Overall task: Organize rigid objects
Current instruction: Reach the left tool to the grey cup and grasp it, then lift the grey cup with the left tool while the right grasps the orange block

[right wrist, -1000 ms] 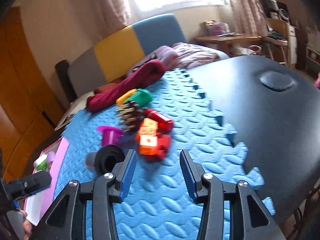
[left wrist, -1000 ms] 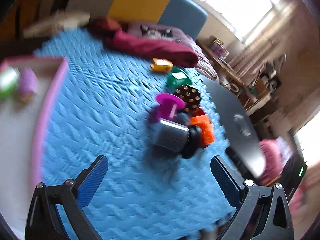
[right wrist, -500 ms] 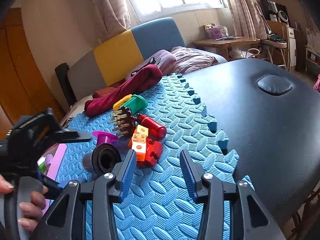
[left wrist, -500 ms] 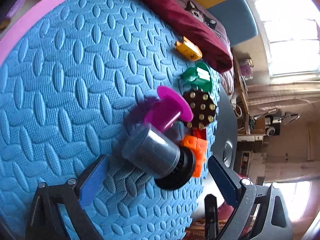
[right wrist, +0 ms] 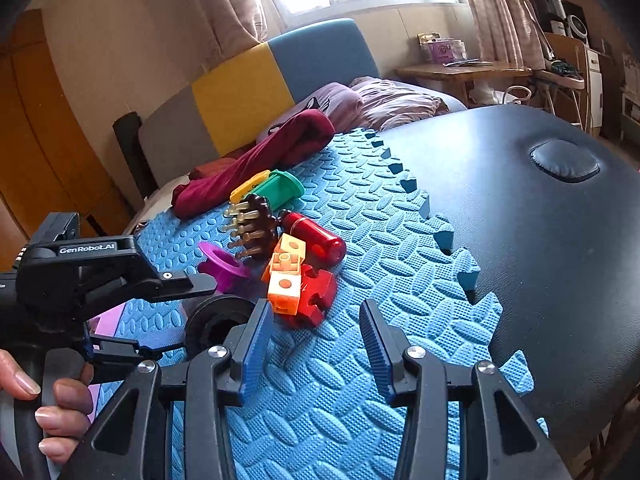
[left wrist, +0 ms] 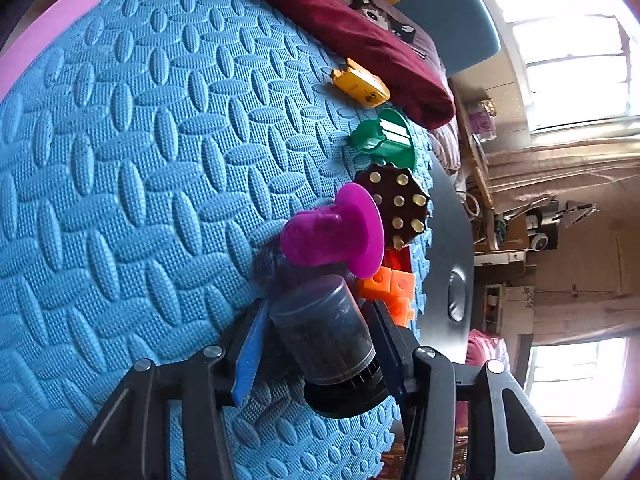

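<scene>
The left gripper [left wrist: 320,340] has its blue pads closed against the sides of the dark grey cylinder [left wrist: 324,336], which lies on its side on the blue foam mat [left wrist: 120,160]; I judge a straight, level lift safest, since the magenta flanged piece [left wrist: 332,232] sits just beyond the fingertips, touching or nearly touching it. The cylinder looks smooth, with a black ribbed cap toward the camera. The right gripper [right wrist: 316,344] hovers spread and empty, the orange blocks [right wrist: 286,276] just beyond its left finger.
</scene>
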`<state>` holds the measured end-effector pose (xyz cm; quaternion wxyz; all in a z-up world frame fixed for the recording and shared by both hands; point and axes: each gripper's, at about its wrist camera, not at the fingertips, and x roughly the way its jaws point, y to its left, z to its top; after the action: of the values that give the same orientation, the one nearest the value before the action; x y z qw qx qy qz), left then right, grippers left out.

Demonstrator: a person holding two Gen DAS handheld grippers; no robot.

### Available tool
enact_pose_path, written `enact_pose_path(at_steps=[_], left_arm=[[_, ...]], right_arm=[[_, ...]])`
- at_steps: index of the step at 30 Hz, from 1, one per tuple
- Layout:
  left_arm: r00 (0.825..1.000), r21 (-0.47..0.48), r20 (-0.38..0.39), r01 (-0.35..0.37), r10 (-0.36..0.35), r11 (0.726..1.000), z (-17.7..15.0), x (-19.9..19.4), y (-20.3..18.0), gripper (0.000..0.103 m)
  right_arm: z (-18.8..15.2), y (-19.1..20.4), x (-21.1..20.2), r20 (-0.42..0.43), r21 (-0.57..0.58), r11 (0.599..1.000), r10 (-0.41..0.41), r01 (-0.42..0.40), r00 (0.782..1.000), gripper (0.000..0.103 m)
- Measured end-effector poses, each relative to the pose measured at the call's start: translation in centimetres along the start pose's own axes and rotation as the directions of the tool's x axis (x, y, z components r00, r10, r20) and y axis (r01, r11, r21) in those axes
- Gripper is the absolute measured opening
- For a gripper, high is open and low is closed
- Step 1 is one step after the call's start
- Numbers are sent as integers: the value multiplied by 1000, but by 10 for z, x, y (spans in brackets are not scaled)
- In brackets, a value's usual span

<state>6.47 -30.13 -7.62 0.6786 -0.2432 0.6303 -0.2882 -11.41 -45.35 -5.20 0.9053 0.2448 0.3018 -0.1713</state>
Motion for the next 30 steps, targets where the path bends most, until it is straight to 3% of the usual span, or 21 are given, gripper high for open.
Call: enact_pose_path(at_steps=[4, 10, 14, 18, 30], left_arm=[[999, 36, 50, 7, -9, 999, -1, -14, 3, 46], [988, 220, 148, -66, 33, 973, -5, -36, -10, 45], [979, 332, 197, -120, 56, 936, -17, -36, -26, 44], [970, 456, 235, -171, 67, 873, -36, -30, -41, 44], [967, 583, 238, -214, 86, 784, -60, -19, -43, 44]], right_arm=[[0, -4, -1, 3, 11, 1000, -1, 0, 1000, 46], [0, -6, 1, -7, 16, 1000, 3, -3, 1000, 46], [-2, -4, 2, -9, 12, 1000, 10, -10, 1000, 46], [-5, -6, 2, -15, 15, 1000, 5, -5, 1000, 46], [5, -13, -5, -10, -7, 1000, 2, -2, 1000, 46]])
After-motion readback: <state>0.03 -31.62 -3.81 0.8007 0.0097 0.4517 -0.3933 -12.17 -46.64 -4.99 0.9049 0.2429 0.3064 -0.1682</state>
